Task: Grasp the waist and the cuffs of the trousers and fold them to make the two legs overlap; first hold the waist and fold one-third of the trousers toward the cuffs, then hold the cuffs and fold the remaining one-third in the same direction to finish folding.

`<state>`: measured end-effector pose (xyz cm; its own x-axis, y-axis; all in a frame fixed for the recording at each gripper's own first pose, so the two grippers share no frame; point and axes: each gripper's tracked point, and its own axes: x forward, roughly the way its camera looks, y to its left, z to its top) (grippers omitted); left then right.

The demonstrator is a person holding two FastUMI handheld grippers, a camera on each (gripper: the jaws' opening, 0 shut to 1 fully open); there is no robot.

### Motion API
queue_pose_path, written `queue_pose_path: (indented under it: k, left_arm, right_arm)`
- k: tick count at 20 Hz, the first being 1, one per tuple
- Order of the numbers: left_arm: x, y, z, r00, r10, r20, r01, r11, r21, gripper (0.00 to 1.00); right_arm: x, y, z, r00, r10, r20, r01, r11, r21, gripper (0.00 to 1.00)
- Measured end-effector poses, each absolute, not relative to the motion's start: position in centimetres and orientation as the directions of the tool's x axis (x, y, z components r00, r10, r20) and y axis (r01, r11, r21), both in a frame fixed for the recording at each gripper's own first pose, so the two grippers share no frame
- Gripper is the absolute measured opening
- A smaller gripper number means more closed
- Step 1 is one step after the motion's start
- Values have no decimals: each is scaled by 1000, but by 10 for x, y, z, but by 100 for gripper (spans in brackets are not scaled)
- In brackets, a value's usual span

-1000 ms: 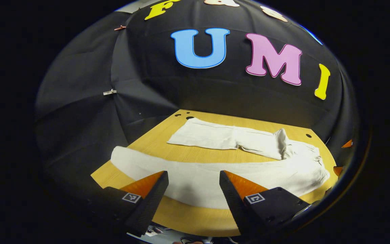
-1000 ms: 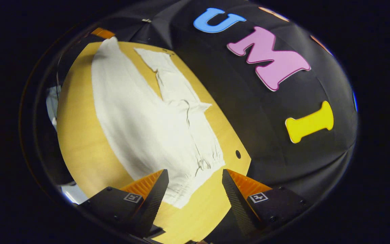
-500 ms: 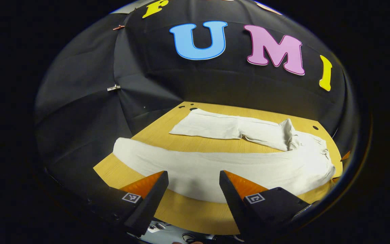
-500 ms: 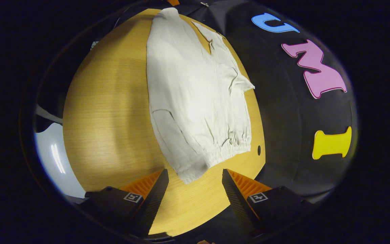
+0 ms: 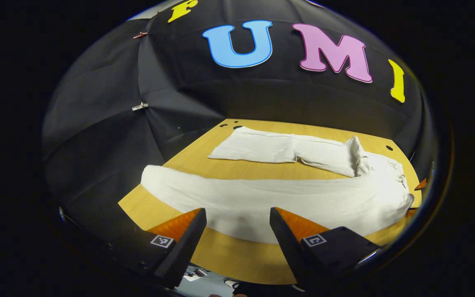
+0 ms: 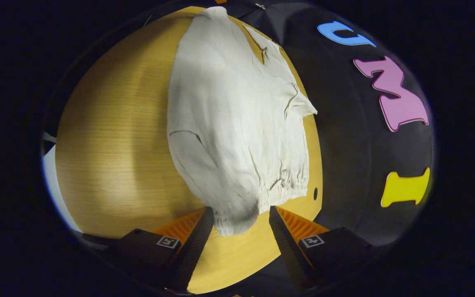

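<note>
Trousers point(image 6: 237, 123) lie spread on the wooden table point(image 6: 109, 156), both hand-held grippers point(image 5: 237, 216) point(image 6: 239, 214) wide apart, gripping nothing.

White trousers spread on a light wooden table.

The yellowish, wood-grain table top point(image 5: 237, 258) carries a pair of white, crinkled cloth trousers point(image 5: 287, 198), lying flat with the two legs apart: one leg runs along the near edge, the other lies farther back beside the small dark holes point(image 5: 389, 147) in the board. The gathered waist point(image 6: 291, 183) rests near one such hole.
</note>
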<state>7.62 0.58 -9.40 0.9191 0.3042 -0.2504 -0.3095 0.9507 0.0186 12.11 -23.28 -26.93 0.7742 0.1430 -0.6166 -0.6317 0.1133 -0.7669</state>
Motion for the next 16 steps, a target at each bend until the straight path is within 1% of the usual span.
queue_pose_path:
  k: [1, 3, 4, 5, 7, 8, 9, 10, 12, 13, 14, 16]
  left_arm:
    - [77, 12, -100, 913, 309, -265, -317, 948, 16, 98]
    - [78, 28, -107, 901, 331, -282, -333, 942, 40, 98]
    - [79, 39, -110, 897, 340, -284, -336, 940, 64, 98]
    - [80, 50, -115, 892, 348, -289, -334, 937, 96, 98]
    - [78, 78, -135, 862, 381, -335, -329, 923, 202, 98]
    - [78, 95, -141, 853, 401, -334, -326, 909, 259, 98]
    - [77, 108, -148, 846, 410, -340, -313, 899, 306, 98]
    - [74, 119, -152, 843, 416, -341, -299, 890, 345, 98]
    - [74, 144, -156, 840, 416, -347, -262, 872, 413, 97]
    - [71, 159, -159, 837, 422, -350, -242, 857, 454, 97]
    - [69, 176, -160, 830, 434, -350, -224, 835, 503, 97]
    - [68, 208, -164, 817, 450, -361, -169, 785, 597, 97]
  right_arm:
    - [124, -232, -277, 763, 129, -633, -645, 108, -756, 87]
    - [130, -233, -278, 767, 97, -634, -642, 115, -758, 63]
    - [133, -234, -284, 757, 80, -649, -653, 120, -748, 60]
    - [136, -235, -285, 752, 70, -656, -659, 123, -742, 44]
    - [133, -236, -287, 733, 55, -678, -679, 131, -723, 37]
    - [136, -236, -289, 729, 44, -683, -682, 139, -718, 26]
    - [136, -237, -289, 720, 39, -693, -691, 142, -709, 29]
    - [127, -236, -282, 704, 36, -709, -706, 143, -694, 24]
    - [133, -233, -287, 666, 41, -745, -740, 165, -652, 14]
    - [134, -233, -288, 648, 51, -760, -755, 175, -632, 13]
    - [130, -234, -284, 630, 60, -774, -770, 180, -613, 8]
    - [130, -234, -288, 593, 80, -801, -801, 166, -576, 8]
